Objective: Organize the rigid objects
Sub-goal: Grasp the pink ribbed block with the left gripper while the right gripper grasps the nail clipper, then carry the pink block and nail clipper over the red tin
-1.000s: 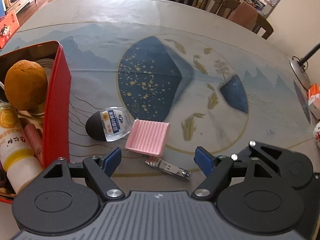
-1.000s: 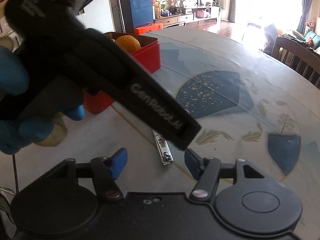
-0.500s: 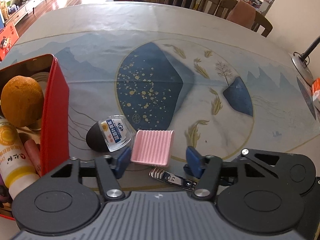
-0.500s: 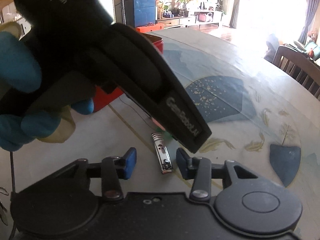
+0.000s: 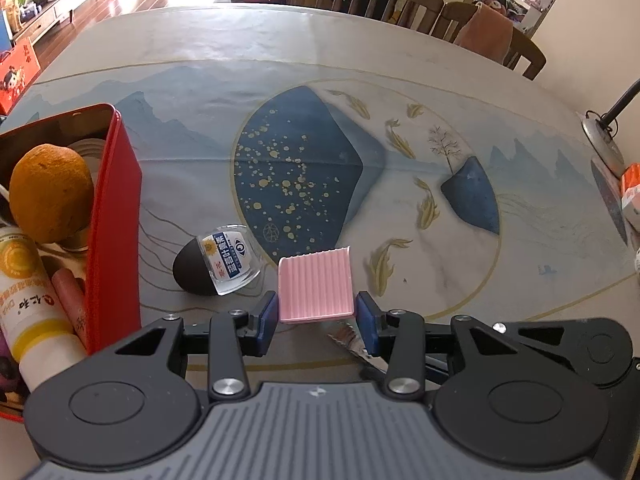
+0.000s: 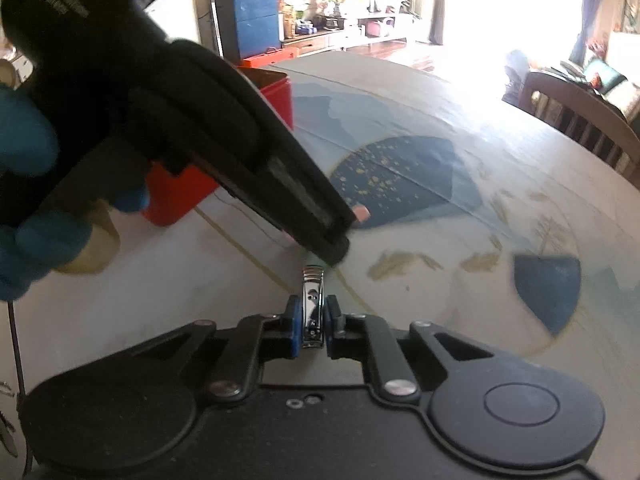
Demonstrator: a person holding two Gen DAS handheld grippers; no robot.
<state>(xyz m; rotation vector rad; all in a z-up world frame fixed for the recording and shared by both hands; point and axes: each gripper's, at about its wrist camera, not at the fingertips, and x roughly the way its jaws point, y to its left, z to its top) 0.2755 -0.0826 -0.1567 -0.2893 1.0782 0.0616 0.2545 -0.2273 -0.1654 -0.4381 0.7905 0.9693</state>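
Left claw (image 5: 316,316) had just been closing and pinched the pink ribbed tray (image 5: 316,290) on the counter (image 5: 400,80), right claw (image 6: 314,326) clamped the nail clipper (image 6: 313,304) just beside, red tin (image 5: 116,216) nearby.

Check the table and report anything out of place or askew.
Nothing is spilled or damaged. Three things lie loose outside the red tin: a pink block between the left tongs, a nail clipper clamped in the right tongs, and a small bottle on its side.
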